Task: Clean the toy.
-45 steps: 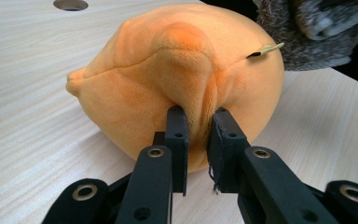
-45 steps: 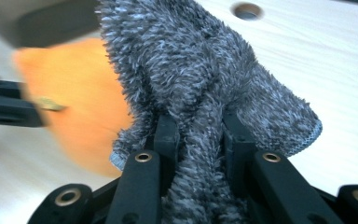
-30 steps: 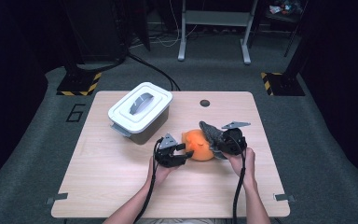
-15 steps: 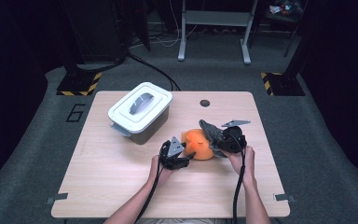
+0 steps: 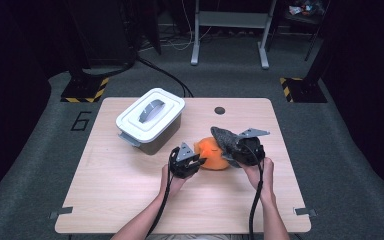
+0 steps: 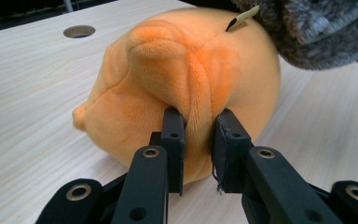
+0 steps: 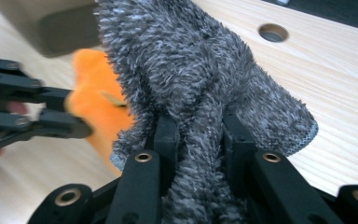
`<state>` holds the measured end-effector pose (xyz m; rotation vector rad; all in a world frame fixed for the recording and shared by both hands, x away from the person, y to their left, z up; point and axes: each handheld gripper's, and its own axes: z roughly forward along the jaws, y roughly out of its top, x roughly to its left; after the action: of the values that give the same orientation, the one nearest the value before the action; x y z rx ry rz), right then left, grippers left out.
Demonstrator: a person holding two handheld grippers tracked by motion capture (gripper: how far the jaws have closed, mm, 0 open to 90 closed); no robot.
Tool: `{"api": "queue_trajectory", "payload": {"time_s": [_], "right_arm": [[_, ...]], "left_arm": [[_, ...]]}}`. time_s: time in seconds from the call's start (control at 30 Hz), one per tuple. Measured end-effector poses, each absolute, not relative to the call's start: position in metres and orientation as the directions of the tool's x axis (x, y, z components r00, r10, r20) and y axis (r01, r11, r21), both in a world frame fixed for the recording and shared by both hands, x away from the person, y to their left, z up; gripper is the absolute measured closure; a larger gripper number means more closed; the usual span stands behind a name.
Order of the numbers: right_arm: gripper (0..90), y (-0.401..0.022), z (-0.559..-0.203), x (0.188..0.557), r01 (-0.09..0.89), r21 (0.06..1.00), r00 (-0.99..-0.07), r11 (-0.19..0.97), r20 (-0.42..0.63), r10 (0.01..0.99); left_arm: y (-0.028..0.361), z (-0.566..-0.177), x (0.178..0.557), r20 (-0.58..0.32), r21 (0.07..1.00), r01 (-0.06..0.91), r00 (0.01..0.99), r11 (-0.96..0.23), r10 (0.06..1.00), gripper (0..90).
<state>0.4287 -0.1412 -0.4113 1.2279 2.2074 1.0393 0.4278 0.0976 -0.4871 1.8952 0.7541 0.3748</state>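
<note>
Pinching a fold of the orange plush toy on the table, the left gripper has just closed to steady it, while the right gripper stays clamped on the grey fuzzy cloth draped over its top, probably to pull them apart.

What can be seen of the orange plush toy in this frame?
The orange plush toy is a rounded, soft, short-pile stuffed piece with stitched seams, a small nub at one end and a small tag near its top. It lies on the wooden table, right of the white lidded container. The left gripper has just closed, pinching a raised fold of its fabric. A grey fuzzy cloth, clamped in the right gripper, drapes against its far upper side.
</note>
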Motion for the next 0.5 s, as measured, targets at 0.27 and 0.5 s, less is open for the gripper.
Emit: {"api": "queue_trajectory", "payload": {"time_s": [0.27,0.5], "right_arm": [[71.4,-0.123,-0.395,0.418,0.504,0.781,-0.595,0.369,0.003,0.804],[71.4,-0.100,-0.410,0.424,0.501,0.759,-0.607,0.416,-0.034,0.794]], "left_arm": [[0.096,-0.477,0.428,-0.153,0.877,0.406,0.746,-0.259,0.649,76.8],[0.095,-0.477,0.429,-0.180,0.868,0.430,0.738,-0.247,0.650,77.3]]}}
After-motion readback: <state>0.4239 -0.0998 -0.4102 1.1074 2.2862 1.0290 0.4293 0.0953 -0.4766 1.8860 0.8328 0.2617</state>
